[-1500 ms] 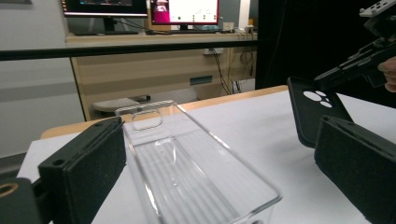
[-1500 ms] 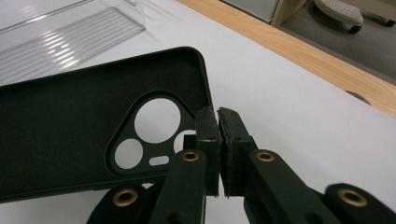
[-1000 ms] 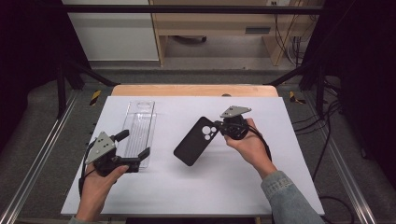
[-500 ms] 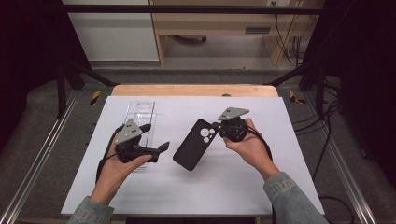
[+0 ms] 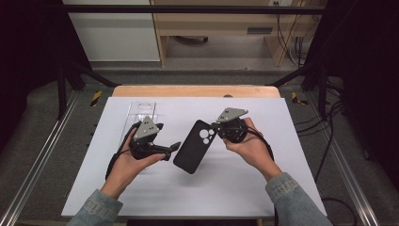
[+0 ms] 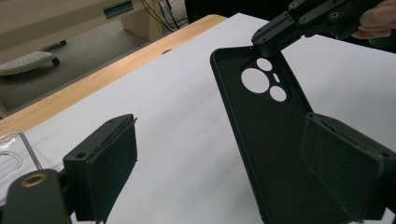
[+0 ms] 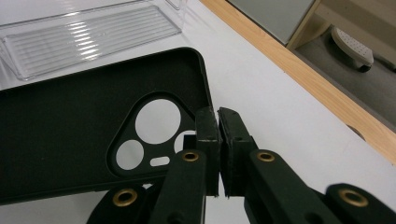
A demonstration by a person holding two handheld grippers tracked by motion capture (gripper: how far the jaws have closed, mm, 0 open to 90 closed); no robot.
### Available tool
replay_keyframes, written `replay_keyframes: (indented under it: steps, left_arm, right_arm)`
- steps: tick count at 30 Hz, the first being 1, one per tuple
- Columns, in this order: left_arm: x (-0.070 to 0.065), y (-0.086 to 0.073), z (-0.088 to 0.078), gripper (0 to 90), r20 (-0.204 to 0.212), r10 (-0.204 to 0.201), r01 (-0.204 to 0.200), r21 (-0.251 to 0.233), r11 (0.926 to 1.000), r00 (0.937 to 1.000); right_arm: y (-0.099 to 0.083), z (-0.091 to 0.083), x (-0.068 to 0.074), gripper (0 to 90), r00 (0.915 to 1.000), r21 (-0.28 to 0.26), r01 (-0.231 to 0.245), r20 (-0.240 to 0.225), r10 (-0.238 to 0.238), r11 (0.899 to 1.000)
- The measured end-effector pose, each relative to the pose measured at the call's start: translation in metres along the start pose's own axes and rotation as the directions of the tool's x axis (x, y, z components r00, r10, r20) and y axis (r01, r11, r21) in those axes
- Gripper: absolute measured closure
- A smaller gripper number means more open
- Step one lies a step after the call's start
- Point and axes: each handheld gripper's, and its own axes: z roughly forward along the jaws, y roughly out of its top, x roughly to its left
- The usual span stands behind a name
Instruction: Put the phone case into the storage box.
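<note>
The right gripper (image 5: 217, 133) pinches the black phone case (image 5: 193, 146) by its camera-end edge. The left gripper (image 5: 173, 150) is spread wide beside the case's other end, seemingly not touching it.

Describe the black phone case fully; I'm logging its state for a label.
The case is matte black and soft-looking, an empty shell with a raised rim and camera cutouts: two large round holes, one smaller, one slot. Its hollow side faces the left gripper view. The right hand-held gripper pinches its camera-end edge, jaws shut, holding it tilted above the white table. The open left hand-held gripper sits at its lower end, one pad in front; contact is unclear.
</note>
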Motion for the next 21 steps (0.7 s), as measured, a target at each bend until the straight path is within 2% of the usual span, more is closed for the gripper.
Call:
replay_keyframes:
  steps: [15,21]
  left_arm:
    - [-0.005,0.005,0.015,17.0,0.001,0.028,-0.028,0.037,0.9989,0.9996]
    - [-0.004,0.008,0.022,20.6,0.013,0.018,-0.018,0.058,0.9981,0.9998]
  right_arm:
    - [0.000,0.005,0.006,87.9,0.9986,0.003,0.050,-0.018,-0.050,0.999]
    - [0.000,0.007,0.008,88.0,0.9976,0.001,0.065,-0.026,-0.065,0.998]
